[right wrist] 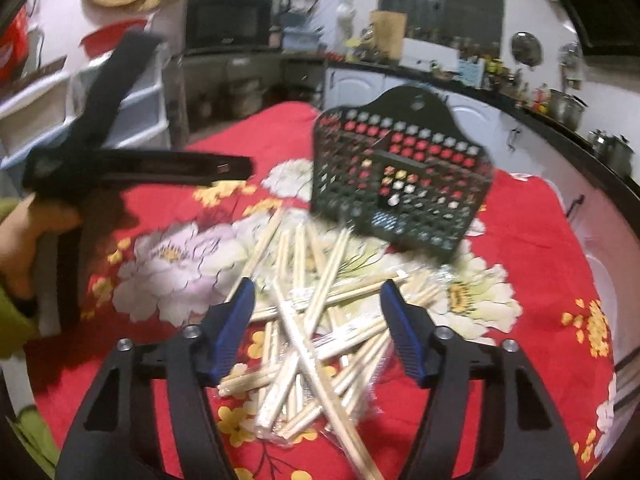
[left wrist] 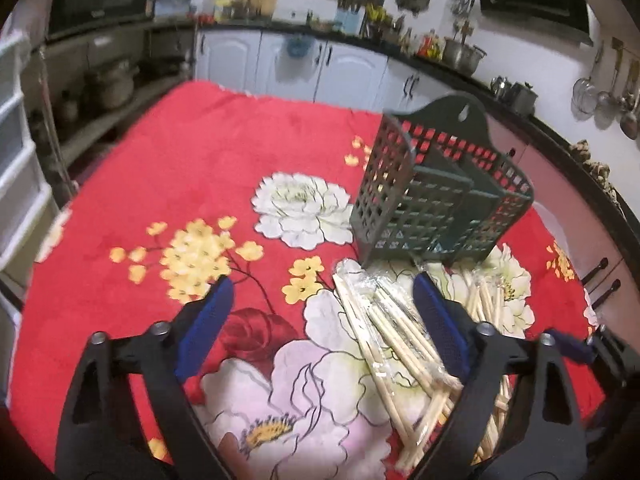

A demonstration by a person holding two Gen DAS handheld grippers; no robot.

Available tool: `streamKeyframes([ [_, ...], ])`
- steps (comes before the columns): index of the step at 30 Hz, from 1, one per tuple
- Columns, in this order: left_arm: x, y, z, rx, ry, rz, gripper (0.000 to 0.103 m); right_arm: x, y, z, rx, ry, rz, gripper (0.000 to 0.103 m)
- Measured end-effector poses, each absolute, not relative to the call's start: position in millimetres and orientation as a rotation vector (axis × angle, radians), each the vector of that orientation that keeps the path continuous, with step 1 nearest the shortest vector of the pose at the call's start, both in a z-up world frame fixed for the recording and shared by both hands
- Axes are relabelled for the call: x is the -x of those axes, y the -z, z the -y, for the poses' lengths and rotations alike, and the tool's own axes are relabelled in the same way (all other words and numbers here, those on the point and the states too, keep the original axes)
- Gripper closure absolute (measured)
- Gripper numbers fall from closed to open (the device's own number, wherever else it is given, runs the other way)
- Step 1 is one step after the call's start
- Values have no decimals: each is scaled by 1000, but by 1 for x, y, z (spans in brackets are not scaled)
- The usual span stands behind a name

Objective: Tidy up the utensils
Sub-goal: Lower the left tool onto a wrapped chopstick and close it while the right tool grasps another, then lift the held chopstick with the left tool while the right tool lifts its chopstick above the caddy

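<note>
Your table is covered by a red floral cloth (left wrist: pixel 192 152), and it carries everything you are working with. Toward its far side stands the dark green lattice caddy (left wrist: pixel 436 196), upright, with an inner divider splitting it into compartments (from the right wrist view it reads almost black, and nothing shows inside it). Just in front of the caddy lies a loose heap of wooden chopsticks (right wrist: pixel 316 320), many in clear wrappers, crossing one another at all angles; the nearest sticks reach close to the caddy's base.

Your right gripper (right wrist: pixel 318 320) hangs over the middle of that heap with its blue-padded fingers (right wrist: pixel 236 332) spread wide, nothing between them but the pile below. Whether the pads touch any stick cannot be told from this angle.

Your left gripper (left wrist: pixel 324 320) sits at the left edge of the heap, fingers wide apart too: the right pad is over the wrapped chopsticks, the left one over bare cloth. It grips nothing.
</note>
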State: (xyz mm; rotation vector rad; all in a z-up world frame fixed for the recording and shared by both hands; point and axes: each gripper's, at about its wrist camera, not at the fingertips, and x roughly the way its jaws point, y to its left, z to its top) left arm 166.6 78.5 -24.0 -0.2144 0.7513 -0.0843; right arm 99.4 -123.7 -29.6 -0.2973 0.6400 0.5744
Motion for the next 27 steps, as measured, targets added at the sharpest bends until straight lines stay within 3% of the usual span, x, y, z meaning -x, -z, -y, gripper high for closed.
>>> streamKeyframes([
  [11, -211, 64, -81, 360, 178, -901, 51, -123, 51, 82, 427, -614, -715, 58],
  [18, -226, 79, -85, 406, 206, -933, 64, -137, 59, 75, 459, -622, -757, 82],
  [21, -233, 83, -88, 415, 211, -942, 73, -142, 60, 77, 449, -636, -771, 88],
  [25, -236, 84, -95, 415, 227, -951, 95, -144, 50, 86, 412, -654, -769, 91],
  [27, -235, 85, -101, 430, 242, -957, 97, -146, 45, 92, 381, -660, -768, 91],
])
